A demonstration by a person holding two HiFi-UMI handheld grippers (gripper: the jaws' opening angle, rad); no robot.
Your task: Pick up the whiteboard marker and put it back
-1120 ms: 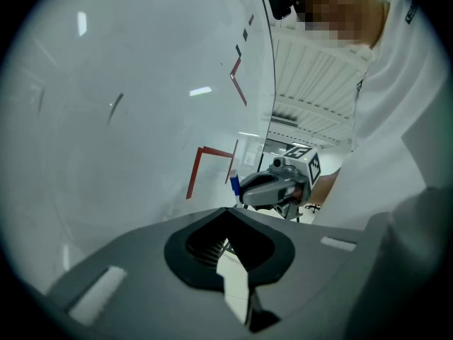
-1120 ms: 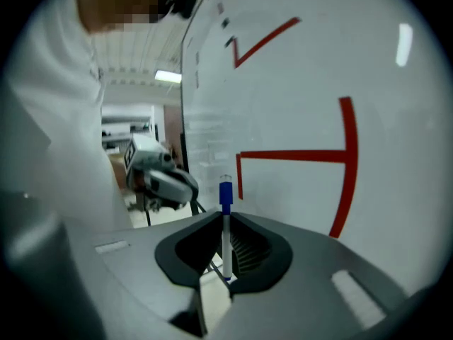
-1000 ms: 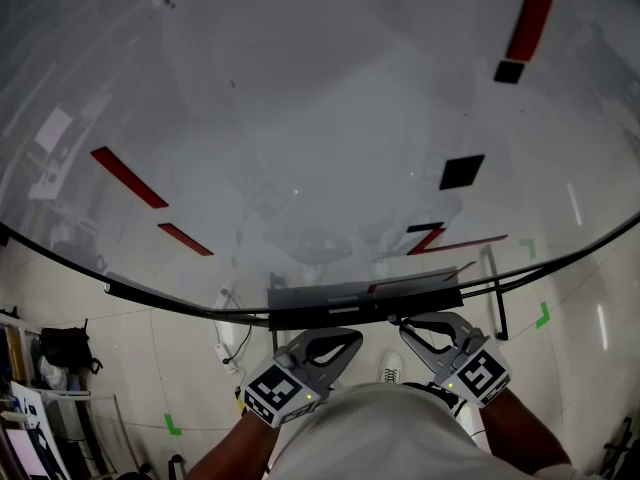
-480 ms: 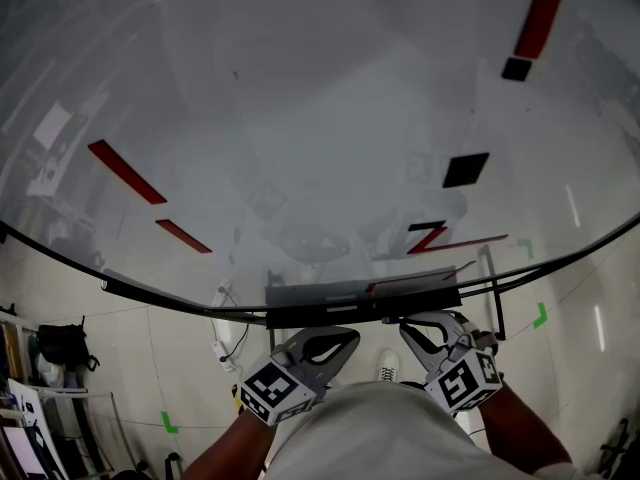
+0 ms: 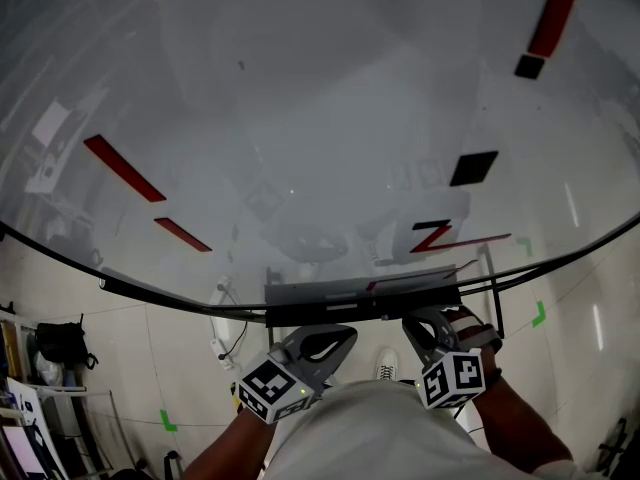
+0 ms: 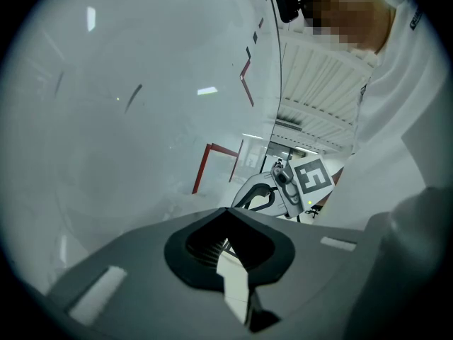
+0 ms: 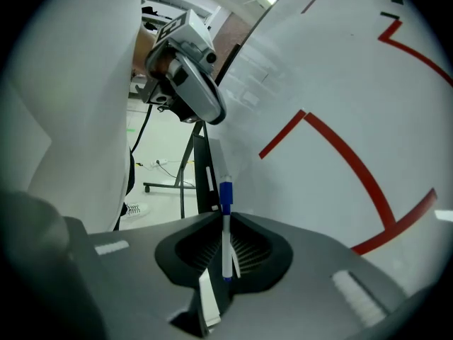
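Note:
The whiteboard marker (image 7: 226, 227), white with a blue cap, stands upright between my right gripper's jaws. My right gripper (image 7: 224, 215) is shut on it, close to the whiteboard (image 7: 340, 83). In the head view the right gripper (image 5: 414, 322) is just under the board's grey tray (image 5: 350, 296); the marker cannot be made out there. My left gripper (image 5: 344, 332) is held beside it below the tray. Its jaws (image 6: 230, 212) are shut with nothing between them. Each gripper shows in the other's view: the right gripper (image 6: 282, 187) and the left gripper (image 7: 187, 69).
The whiteboard (image 5: 300, 118) carries red strips (image 5: 124, 168) and black magnets (image 5: 473, 168). Below it are the stand's legs (image 5: 493, 293), a cable and power strip (image 5: 225, 350), green tape marks (image 5: 541, 315) on the floor and a black bag (image 5: 62, 346) at the left.
My right gripper has drawn back a little toward my body and turned, so its marker cube faces the camera more. The left gripper has hardly moved.

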